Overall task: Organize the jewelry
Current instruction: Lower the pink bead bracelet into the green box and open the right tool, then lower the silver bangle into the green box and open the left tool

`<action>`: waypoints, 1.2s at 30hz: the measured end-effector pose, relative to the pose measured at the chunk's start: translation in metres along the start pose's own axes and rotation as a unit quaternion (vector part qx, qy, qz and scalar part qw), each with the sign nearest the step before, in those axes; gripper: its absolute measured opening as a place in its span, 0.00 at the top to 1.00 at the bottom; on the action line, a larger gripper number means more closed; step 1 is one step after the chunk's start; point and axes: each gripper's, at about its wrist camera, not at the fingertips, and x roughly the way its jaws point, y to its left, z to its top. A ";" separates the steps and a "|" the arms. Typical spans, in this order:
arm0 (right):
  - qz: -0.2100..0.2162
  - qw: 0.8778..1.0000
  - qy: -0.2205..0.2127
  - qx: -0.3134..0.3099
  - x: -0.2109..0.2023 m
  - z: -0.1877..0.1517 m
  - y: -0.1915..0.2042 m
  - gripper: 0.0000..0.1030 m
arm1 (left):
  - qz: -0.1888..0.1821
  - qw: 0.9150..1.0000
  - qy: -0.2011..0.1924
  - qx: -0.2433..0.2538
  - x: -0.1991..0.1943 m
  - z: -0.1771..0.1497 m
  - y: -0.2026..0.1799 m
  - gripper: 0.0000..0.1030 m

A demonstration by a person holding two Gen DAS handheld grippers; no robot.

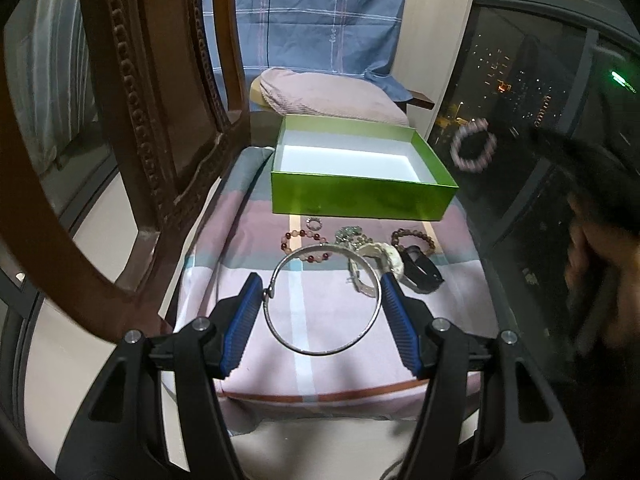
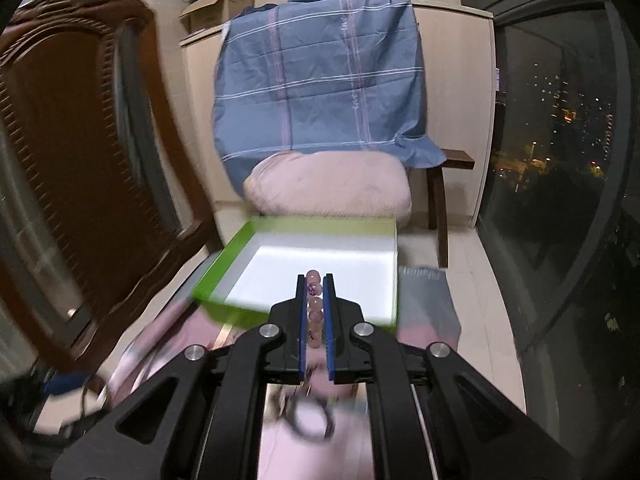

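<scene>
A pink bead bracelet is pinched between the closed right gripper, just before the empty green box, likely for dropping in. The left gripper spreads wide around a silver bangle.

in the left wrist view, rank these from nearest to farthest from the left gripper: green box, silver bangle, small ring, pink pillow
1. silver bangle, lying between the open fingers of the left gripper
2. small ring, on the cloth just in front of the box
3. green box, open, across the far end of the cloth
4. pink pillow, behind the box
</scene>
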 end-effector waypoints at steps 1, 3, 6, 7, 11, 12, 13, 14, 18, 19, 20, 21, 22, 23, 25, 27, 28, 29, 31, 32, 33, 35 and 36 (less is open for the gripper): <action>-0.002 1.000 0.001 0.004 0.015 0.008 -0.005 0.93 | 0.002 1.000 0.001 0.000 0.002 0.002 0.002 0.41; -0.008 1.000 0.004 0.009 0.037 0.019 -0.012 0.93 | 0.006 1.000 0.003 -0.002 0.007 0.005 0.006 0.41; -0.014 1.000 0.006 0.012 0.061 0.027 -0.017 0.93 | 0.015 1.000 0.006 0.000 0.014 0.010 0.010 0.41; -0.018 1.000 0.007 0.012 0.069 0.029 -0.018 0.93 | 0.018 1.000 0.006 0.000 0.016 0.012 0.011 0.41; -0.041 0.999 0.014 0.022 0.102 0.035 -0.029 0.82 | 0.024 1.000 0.010 0.001 0.025 0.017 0.012 0.41; -0.049 0.998 0.023 0.028 0.112 0.036 -0.034 0.61 | 0.025 1.000 0.011 0.002 0.026 0.018 0.012 0.41; -0.052 0.998 0.020 0.039 0.115 0.035 -0.039 0.51 | 0.025 1.000 0.013 0.004 0.028 0.018 0.011 0.41; -0.055 0.997 0.006 0.050 0.110 0.033 -0.043 0.41 | 0.025 1.000 0.014 0.005 0.030 0.018 0.010 0.41; -0.051 0.996 -0.041 0.060 0.077 0.015 -0.051 0.27 | 0.020 1.000 0.015 0.004 0.036 0.021 0.006 0.41; -0.050 0.996 -0.047 0.062 0.070 0.010 -0.053 0.25 | 0.020 1.000 0.014 0.005 0.038 0.022 0.005 0.41; -0.048 0.995 -0.055 0.069 0.058 0.000 -0.057 0.21 | 0.019 1.000 0.014 0.005 0.040 0.024 0.003 0.41; -0.044 0.994 -0.062 0.075 0.051 -0.006 -0.060 0.18 | 0.019 1.000 0.014 0.006 0.041 0.026 0.001 0.41; -0.045 0.993 -0.069 0.080 0.044 -0.014 -0.062 0.16 | 0.018 1.000 0.013 0.006 0.043 0.029 -0.002 0.41; -0.047 0.993 -0.073 0.085 0.037 -0.023 -0.064 0.14 | 0.016 1.000 0.012 0.008 0.045 0.032 -0.004 0.41; -0.034 0.993 -0.070 0.084 0.033 -0.027 -0.064 0.14 | 0.012 1.000 0.011 0.012 0.048 0.040 -0.009 0.41; -0.024 0.995 -0.077 0.061 0.028 -0.025 -0.060 0.14 | 0.008 1.000 0.008 0.011 0.051 0.050 -0.013 0.41; -0.026 0.994 -0.088 0.053 0.023 -0.025 -0.060 0.14 | 0.008 1.000 0.004 0.012 0.053 0.057 -0.015 0.41; -0.032 0.993 -0.101 0.048 0.017 -0.026 -0.061 0.12 | 0.011 1.000 -0.001 0.014 0.055 0.064 -0.017 0.41; -0.031 0.993 -0.101 0.054 0.014 -0.026 -0.065 0.11 | 0.019 1.000 -0.013 0.019 0.059 0.077 -0.020 0.41; -0.027 0.993 -0.098 0.059 0.014 -0.027 -0.067 0.11 | 0.021 1.000 -0.016 0.017 0.064 0.087 -0.022 0.41; -0.024 0.993 -0.095 0.062 0.014 -0.027 -0.070 0.11 | 0.020 1.000 -0.017 0.016 0.068 0.096 -0.024 0.41; -0.024 0.993 -0.095 0.060 0.014 -0.029 -0.073 0.11 | 0.011 1.000 -0.024 0.014 0.077 0.116 -0.028 0.41; -0.025 0.993 -0.095 0.059 0.013 -0.030 -0.074 0.11 | 0.013 0.999 -0.027 0.017 0.082 0.125 -0.030 0.41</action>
